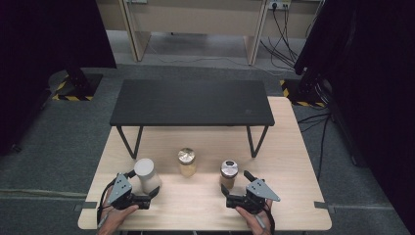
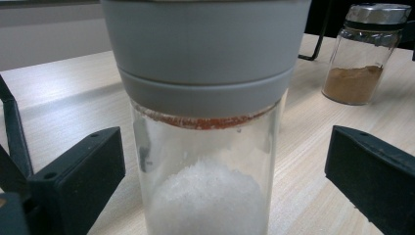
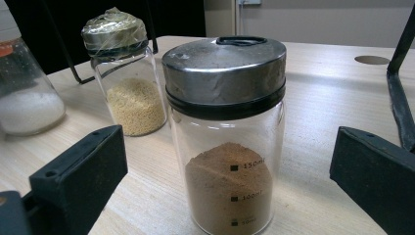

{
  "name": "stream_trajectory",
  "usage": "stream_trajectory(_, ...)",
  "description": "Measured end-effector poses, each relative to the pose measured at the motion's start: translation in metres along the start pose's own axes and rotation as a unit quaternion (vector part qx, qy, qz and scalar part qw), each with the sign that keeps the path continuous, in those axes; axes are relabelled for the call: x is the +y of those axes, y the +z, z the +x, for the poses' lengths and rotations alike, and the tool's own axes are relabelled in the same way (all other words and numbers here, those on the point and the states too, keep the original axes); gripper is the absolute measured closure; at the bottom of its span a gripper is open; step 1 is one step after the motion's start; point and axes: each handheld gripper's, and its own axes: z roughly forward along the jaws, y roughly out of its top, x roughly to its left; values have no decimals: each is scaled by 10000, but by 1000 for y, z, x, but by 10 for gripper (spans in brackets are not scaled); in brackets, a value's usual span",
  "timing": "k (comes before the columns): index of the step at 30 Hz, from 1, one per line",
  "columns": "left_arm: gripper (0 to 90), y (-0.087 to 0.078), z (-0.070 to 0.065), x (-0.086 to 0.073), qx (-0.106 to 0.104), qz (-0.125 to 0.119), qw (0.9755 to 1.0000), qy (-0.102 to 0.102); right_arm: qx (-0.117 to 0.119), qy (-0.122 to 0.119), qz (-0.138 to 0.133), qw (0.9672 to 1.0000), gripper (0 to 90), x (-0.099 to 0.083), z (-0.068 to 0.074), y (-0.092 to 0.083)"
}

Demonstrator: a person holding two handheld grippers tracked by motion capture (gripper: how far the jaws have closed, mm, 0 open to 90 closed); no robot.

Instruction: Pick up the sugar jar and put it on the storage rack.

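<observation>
- Our left claw (image 1: 152, 190) is spread wide, jaws either side of the salt jar (image 1: 147, 175), not touching the glass.
- The salt jar stands upright on the counter (image 1: 288, 161), front left, grey cap on, white grains low inside.
- Our right claw (image 1: 221, 191) is spread too, jaws flanking the brown jar (image 1: 228, 174) with clear gaps on both sides.
- The brown jar stands upright at front right, metal lid on, brown powder filling the lower part.
- The yellow jar (image 1: 186, 162) stands between the two, a bit farther back, its lid wrapped in film.
- A black shelf (image 1: 192, 102) on legs spans the counter's far half.
</observation>
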Motion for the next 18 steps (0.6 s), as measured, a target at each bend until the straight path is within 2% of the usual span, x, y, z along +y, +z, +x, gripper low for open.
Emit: stream_trajectory(18,17,1,-1,0,4,-2,10000,19,-32,95,-2,9999,7,-1,-1,1)
